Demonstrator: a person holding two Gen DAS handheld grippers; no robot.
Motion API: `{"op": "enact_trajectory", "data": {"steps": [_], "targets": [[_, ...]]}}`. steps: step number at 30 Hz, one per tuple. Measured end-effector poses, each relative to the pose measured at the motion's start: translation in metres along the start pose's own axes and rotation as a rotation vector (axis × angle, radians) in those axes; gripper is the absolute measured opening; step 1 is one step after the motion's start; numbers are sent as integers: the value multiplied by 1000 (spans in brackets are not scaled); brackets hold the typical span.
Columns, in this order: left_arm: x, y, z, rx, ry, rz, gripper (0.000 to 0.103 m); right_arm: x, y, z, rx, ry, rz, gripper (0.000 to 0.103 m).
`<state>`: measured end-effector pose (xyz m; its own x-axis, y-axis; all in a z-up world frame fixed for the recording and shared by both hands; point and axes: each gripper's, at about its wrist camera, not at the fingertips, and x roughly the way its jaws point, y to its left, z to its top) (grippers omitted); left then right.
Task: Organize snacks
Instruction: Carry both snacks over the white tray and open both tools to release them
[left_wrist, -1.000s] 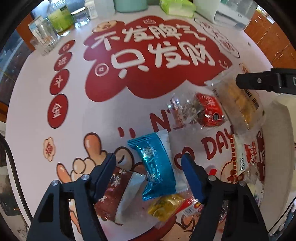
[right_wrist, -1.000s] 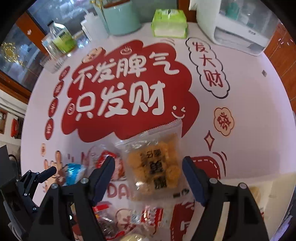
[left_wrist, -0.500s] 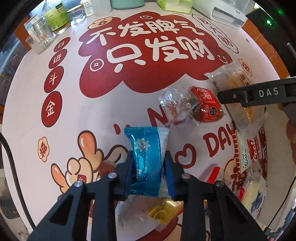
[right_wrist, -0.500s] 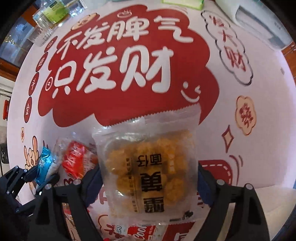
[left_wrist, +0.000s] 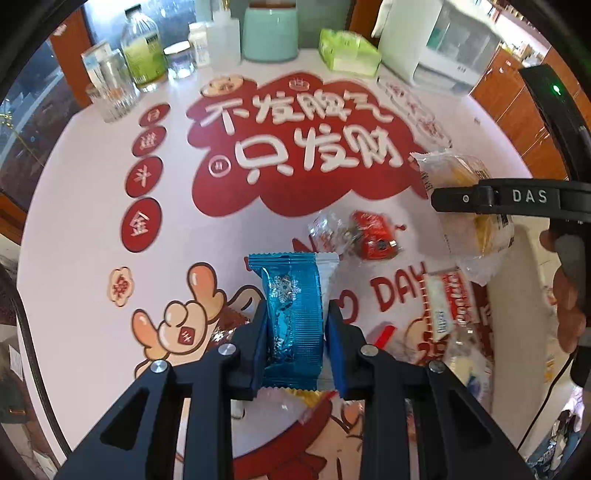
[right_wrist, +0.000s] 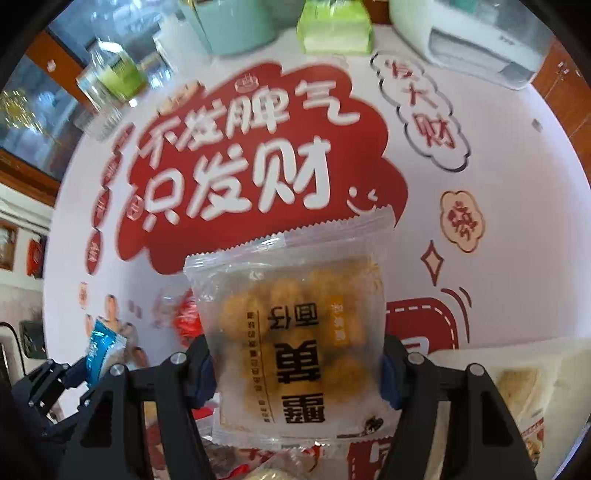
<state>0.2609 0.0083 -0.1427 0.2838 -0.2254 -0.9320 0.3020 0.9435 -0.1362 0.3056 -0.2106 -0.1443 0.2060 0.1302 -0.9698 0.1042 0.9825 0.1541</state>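
A blue foil snack packet (left_wrist: 293, 317) is pinched upright between the nearly closed fingers of the left gripper (left_wrist: 295, 343), raised above the printed tablecloth (left_wrist: 92, 206), while the right gripper (right_wrist: 295, 363) clamps a frosted bag of golden puffs (right_wrist: 291, 332) with its fingers spread wide around the pack. Both picks look complete; the carry appears next, calling for a steady move to wherever the snacks are gathered. A red-wrapped snack (left_wrist: 373, 236) and other wrappers lie on the cloth below.
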Motion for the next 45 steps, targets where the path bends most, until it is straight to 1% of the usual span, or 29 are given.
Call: {"op": "enact_trajectory", "data": {"steps": [4, 7, 9, 11, 13, 15, 19, 24, 27, 32, 35, 41, 45], "targets": [[-35, -5, -7, 2, -50, -18, 27, -35, 3, -14, 14, -72, 61, 68], [-54, -14, -12, 10, -77, -31, 27, -61, 12, -32, 6, -120, 87, 68], [-67, -22, -19, 22, -95, -38, 27, -77, 16, -52, -7, -153, 99, 68], [-81, -33, -28, 43, -110, -43, 27, -85, 18, -69, -11, -173, 110, 68], [-89, -43, -36, 60, -117, -45, 27, -96, 15, -92, -6, -188, 131, 68], [-98, -57, -45, 84, -121, -48, 27, -107, 12, -114, -2, -200, 147, 68], [-108, -91, -58, 134, -117, -75, 27, -126, 2, -159, -2, -225, 142, 68], [-115, -144, -61, 202, -123, -113, 27, -151, -28, -205, 43, -258, 128, 68], [-120, -175, -60, 241, -136, -136, 27, -163, -53, -217, 82, -283, 114, 68], [-124, -239, -55, 309, -154, -164, 27, -195, -98, -229, 144, -373, 58, 68], [-124, -269, -48, 327, -162, -167, 27, -210, -121, -232, 173, -415, 47, 68], [-119, -313, -33, 344, -179, -133, 27, -219, -159, -228, 198, -458, 18, 68], [-112, -327, -26, 340, -175, -97, 27, -213, -176, -222, 195, -454, 22, 68]]}}
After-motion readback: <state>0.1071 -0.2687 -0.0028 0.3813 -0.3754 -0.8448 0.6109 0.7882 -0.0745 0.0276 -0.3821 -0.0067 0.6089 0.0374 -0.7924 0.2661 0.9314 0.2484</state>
